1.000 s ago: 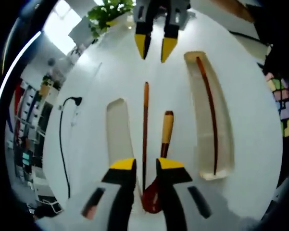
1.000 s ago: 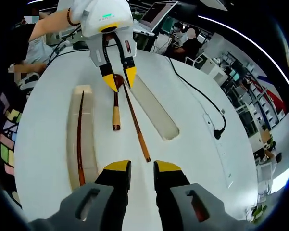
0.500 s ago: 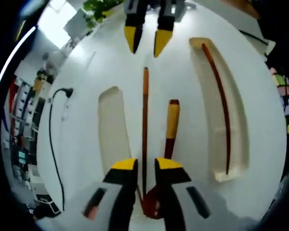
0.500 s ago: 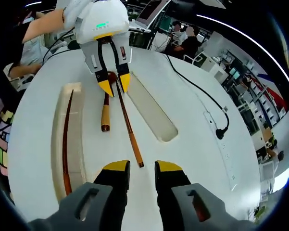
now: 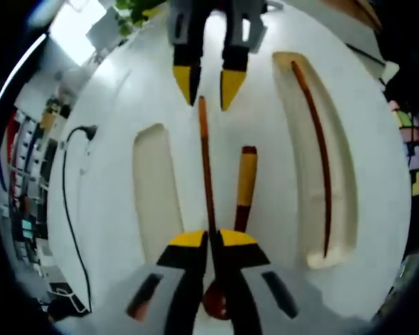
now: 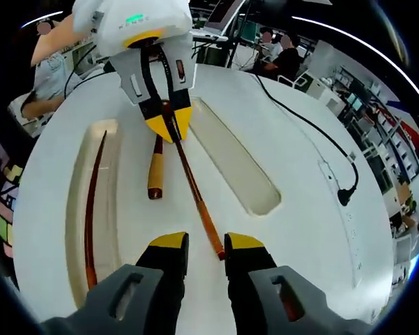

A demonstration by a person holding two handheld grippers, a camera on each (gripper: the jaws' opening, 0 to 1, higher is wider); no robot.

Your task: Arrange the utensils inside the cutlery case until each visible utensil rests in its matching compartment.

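The left tongs (image 5: 210, 239) were pinched on the stick (image 5: 205, 160), the right tongs (image 6: 198, 242) open; next, the empty slot (image 5: 155, 188) at left.

Looking from above down along own jaws at the white table (image 5: 111, 125), left gripper view close over one end of the loose chopstick (image 5: 206, 167). Facing the opposite way, right gripper view sits near that chopstick's (image 6: 195, 188) far end, a little higher. Shared between both: the chopstick, the spoon (image 6: 155, 171) beside it, the empty slot (image 6: 233, 157), the slot holding a chopstick (image 5: 321, 153), and each opposite gripper, right gripper (image 5: 208, 75) and left gripper (image 6: 167, 124), at the top.
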